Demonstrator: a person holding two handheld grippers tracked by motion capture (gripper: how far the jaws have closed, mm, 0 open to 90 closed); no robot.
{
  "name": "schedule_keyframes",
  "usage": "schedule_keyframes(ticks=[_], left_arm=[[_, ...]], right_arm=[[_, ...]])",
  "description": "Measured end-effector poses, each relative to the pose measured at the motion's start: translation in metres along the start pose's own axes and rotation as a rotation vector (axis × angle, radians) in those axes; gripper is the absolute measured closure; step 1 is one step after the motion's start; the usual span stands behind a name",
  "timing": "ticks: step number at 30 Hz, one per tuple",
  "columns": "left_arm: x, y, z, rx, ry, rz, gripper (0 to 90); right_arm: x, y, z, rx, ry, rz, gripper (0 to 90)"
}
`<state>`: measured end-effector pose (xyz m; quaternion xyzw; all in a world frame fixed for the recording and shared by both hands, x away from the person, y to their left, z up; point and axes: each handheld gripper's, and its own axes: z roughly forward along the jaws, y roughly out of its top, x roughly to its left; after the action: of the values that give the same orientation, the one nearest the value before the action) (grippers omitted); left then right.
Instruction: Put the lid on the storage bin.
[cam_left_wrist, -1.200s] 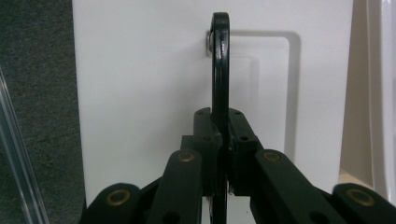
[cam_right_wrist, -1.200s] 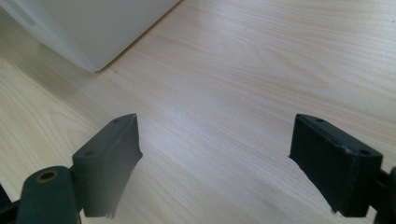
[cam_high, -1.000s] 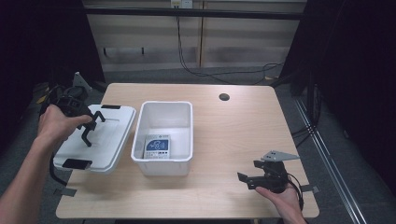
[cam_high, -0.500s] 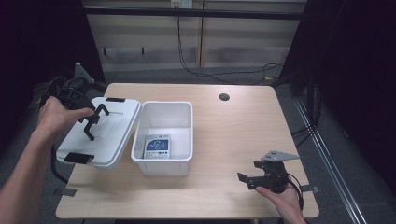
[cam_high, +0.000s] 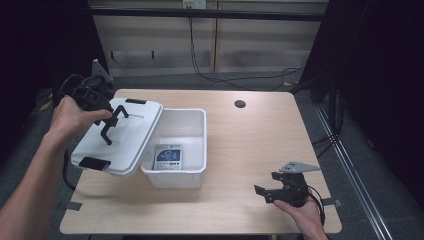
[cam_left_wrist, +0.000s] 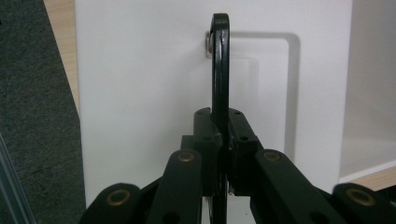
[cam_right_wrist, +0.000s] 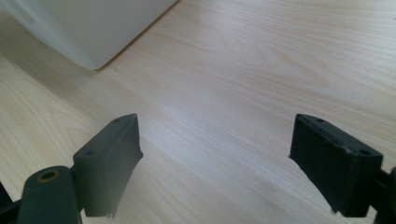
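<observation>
High view: the left claw (cam_high: 107, 124) is seen clamped on the black handle (cam_high: 114, 120) of a white lid (cam_high: 120, 140), which is held tilted, its right edge resting over the left rim of the bin (cam_high: 200, 145) at mid-worktop and its left side raised clear of the worktop (cam_high: 250, 135). The tilt is judged to come from the lid being carried by the handle alone, probably to be seated on the bin. Black latches are fitted at the lid's near and far ends. Inside the bin a flat blue-and-white packet (cam_high: 168, 155) is seen lying on the floor.

From the left gripper view the handle (cam_left_wrist: 220, 70) is shown as a thin, rigid black loop pinned to smooth, glossy moulded plastic, pinched tightly between the jaws.

The right claw (cam_high: 267, 192) is rested at the near right of the worktop, jaws spread wide with nothing between them, apparently kept in reserve. Pale, matt wood grain (cam_right_wrist: 243, 74) is visible beneath it.
</observation>
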<state>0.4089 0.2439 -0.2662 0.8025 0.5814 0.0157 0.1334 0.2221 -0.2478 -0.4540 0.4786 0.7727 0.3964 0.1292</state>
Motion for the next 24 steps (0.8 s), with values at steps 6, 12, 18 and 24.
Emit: schedule_keyframes(ticks=[6,12,18,24], left_arm=[[-0.013,0.007,0.002,0.003,-0.004,0.025,84.8],[-0.024,0.012,0.003,0.005,-0.019,0.046,84.7],[-0.035,0.017,0.005,0.003,-0.023,0.049,84.8],[-0.045,0.020,0.009,0.001,-0.040,0.050,84.8]], right_arm=[[0.000,0.000,0.000,-0.003,0.004,-0.001,15.3],[0.001,0.000,-0.001,-0.004,0.007,-0.004,15.3],[0.001,0.000,-0.001,-0.006,0.007,-0.004,15.3],[0.001,0.000,-0.001,-0.006,0.008,-0.005,15.3]])
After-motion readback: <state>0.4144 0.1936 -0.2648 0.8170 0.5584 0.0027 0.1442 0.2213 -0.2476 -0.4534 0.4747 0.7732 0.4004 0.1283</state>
